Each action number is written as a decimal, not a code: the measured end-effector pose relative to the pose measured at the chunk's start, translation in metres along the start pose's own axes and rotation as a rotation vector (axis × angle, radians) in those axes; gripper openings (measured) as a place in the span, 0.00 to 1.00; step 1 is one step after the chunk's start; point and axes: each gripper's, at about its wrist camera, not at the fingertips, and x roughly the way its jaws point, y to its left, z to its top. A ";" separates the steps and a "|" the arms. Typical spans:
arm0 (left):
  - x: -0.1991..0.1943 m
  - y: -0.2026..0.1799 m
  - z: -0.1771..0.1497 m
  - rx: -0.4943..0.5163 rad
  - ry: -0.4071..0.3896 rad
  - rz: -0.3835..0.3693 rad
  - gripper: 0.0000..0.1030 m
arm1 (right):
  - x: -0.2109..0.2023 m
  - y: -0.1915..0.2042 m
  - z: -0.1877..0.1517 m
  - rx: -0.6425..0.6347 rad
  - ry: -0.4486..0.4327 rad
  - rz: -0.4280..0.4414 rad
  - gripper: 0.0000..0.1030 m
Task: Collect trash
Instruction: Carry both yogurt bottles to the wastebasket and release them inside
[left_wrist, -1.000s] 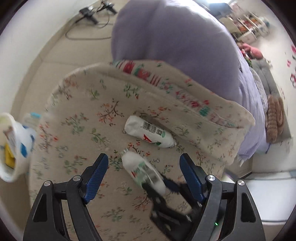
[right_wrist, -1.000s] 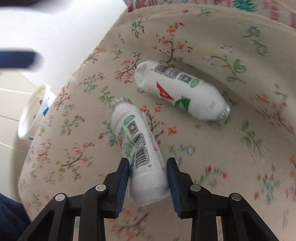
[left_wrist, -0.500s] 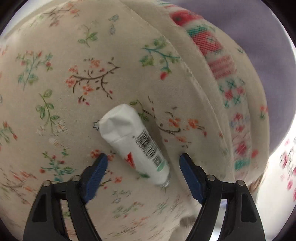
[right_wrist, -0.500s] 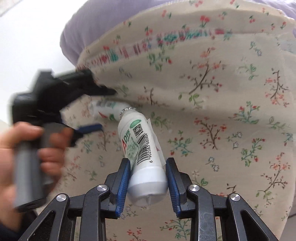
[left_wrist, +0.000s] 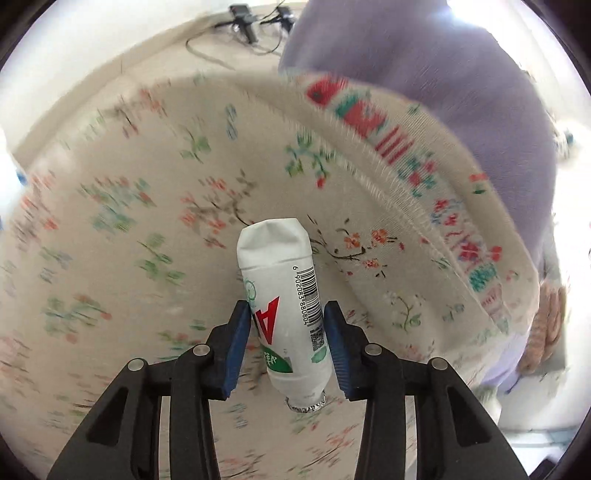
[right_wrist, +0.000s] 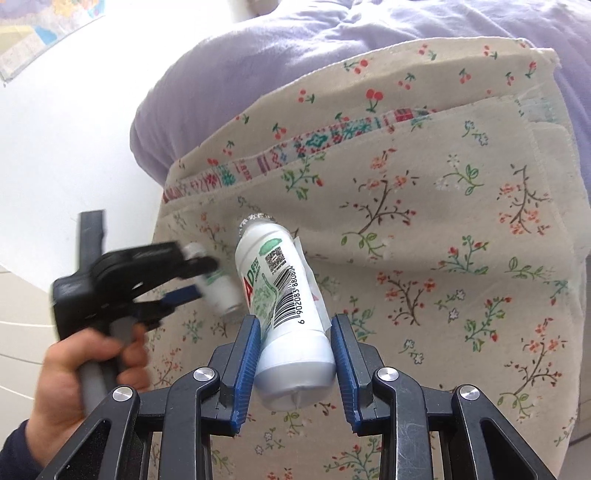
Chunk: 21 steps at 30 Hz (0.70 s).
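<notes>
While its jaws have just been closing, the left tool (left_wrist: 286, 332) pinches a smooth white bottle (left_wrist: 284, 295) lettered with a red "A". At 6 o'clock, the right tool (right_wrist: 293, 354) clamps a barcoded twin bottle (right_wrist: 284, 314) over floral cloth (right_wrist: 443, 258).

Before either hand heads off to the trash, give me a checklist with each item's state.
1. Right gripper jaws clamped on its white bottle: ok.
2. Left gripper jaws, which have just been closing, on the other bottle: ok, pads meet its sides.
3. Left bottle's foil mouth points down; leak risk: cannot tell.
4. Floral cloth caught in either grip: ok, none seen.
5. Trash container in view: not ok, neither view shows one.
</notes>
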 end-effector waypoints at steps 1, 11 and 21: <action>-0.011 -0.001 -0.001 0.030 -0.013 0.008 0.42 | -0.001 0.000 0.000 0.004 -0.005 -0.002 0.34; -0.134 0.015 -0.016 0.251 -0.139 0.050 0.42 | 0.009 0.029 0.000 -0.004 -0.031 0.082 0.34; -0.203 0.138 -0.008 0.183 -0.282 0.080 0.42 | 0.027 0.094 -0.016 -0.110 -0.021 0.159 0.34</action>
